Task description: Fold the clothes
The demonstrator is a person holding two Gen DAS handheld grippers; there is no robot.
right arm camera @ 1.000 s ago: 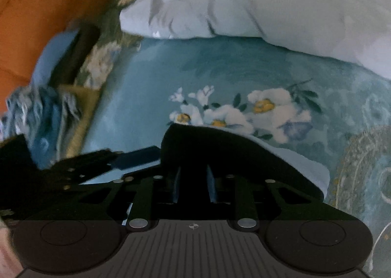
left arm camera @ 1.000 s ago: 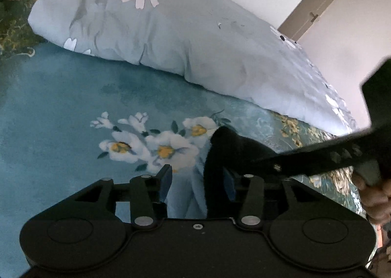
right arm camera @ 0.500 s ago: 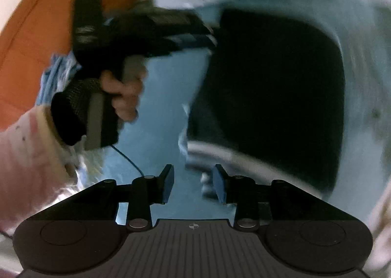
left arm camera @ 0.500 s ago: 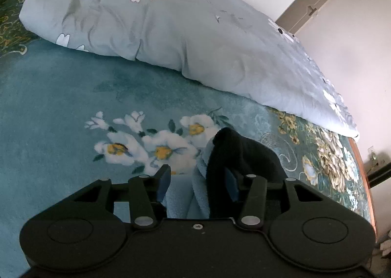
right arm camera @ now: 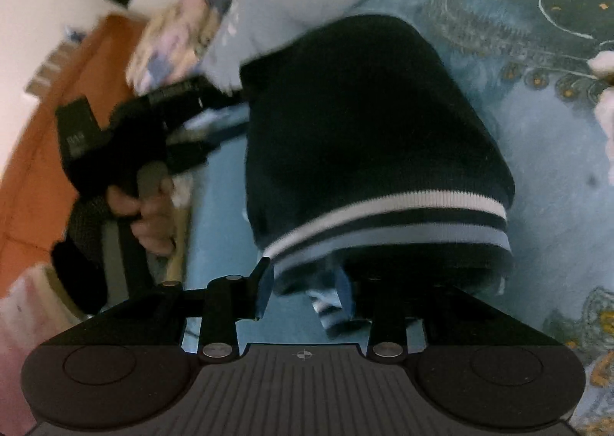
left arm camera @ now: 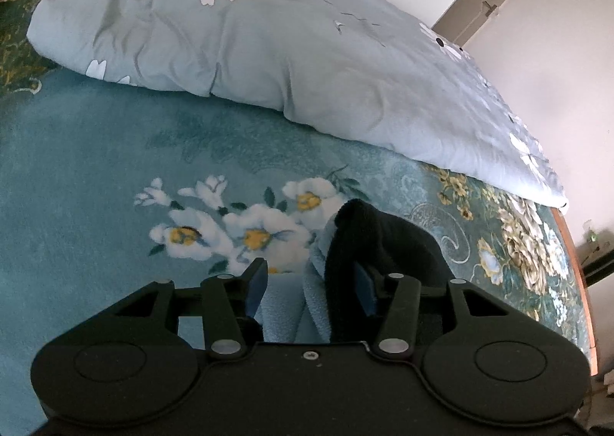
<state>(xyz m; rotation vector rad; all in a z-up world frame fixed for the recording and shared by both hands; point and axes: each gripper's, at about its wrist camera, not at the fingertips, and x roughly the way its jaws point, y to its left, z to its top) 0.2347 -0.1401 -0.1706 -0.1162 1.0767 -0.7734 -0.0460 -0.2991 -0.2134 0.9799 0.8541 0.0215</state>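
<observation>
The dark sweater (right arm camera: 368, 137) lies folded on the bed (left arm camera: 96, 206), low in the centre of both frames. Left tongs (left arm camera: 311, 282) pinch its fold. Right tongs (right arm camera: 314, 290) stand half spread; whether they grip the striped hem, I cannot tell. Next probably comes folding the hem over.

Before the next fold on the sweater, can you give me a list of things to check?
1. Left gripper has the sweater: ok, cloth fills the gap between its jaws.
2. Right gripper has the striped hem: not ok. Its jaws have just been opening, and the hem lies between them unpinched.
3. Sweater rests on the bedspread: ok.
4. Duvet is out of the way: ok, it lies apart from the sweater.
5. Sweater is free of wrinkles: cannot tell, the right wrist view is blurred.
</observation>
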